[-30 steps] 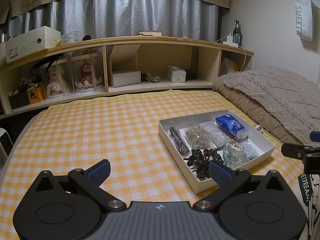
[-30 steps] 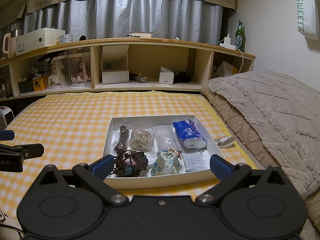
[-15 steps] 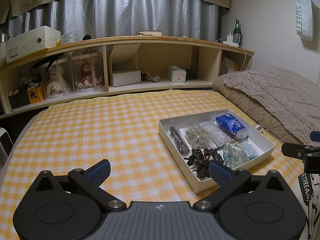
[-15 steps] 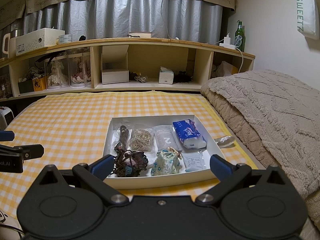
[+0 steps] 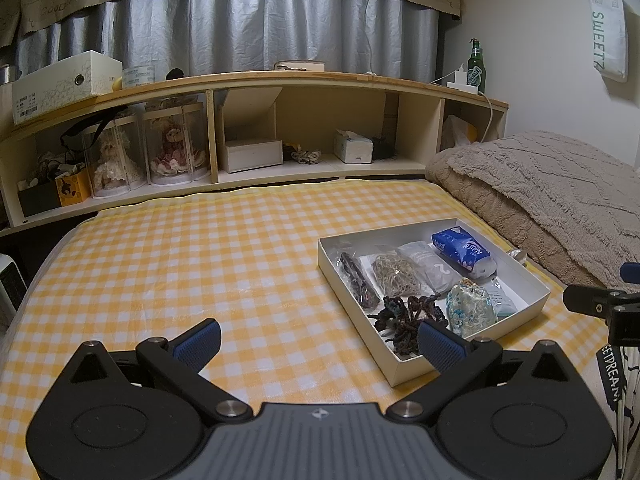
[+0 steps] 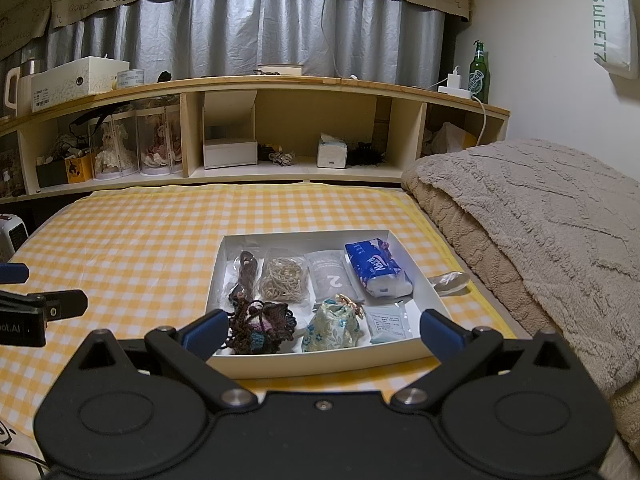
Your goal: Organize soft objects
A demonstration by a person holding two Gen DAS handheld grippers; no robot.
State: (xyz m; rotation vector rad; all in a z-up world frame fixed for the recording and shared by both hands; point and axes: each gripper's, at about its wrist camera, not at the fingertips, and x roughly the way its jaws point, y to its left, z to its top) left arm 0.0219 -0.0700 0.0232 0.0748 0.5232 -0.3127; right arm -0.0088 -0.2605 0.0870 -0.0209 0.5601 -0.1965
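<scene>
Right wrist view: right tool [image 6: 320,326] hung spread and empty over the white box's [image 6: 320,362] near edge on the bed; left tool [image 5: 318,342] also spread, empty. Best bet, I judged: drop straight onto the crochet pouch [image 6: 262,326] at the box's near-left corner, pinching its bulk.

1. The right gripper's [image 6: 322,330] left finger is covering part of the dark crocheted bundle [image 6: 262,326] in the white tray [image 6: 320,364].
2. The tray's near wall is hiding the lower edge of the floral pouch [image 6: 334,324].
3. The print on the small flat packet [image 6: 388,322] ahead is proving too small to read.
4. The left gripper [image 5: 318,342] is blocking the tray's near corner with its right finger.
5. The picture's right edge is cutting off the hanging bag [image 5: 608,24].
</scene>
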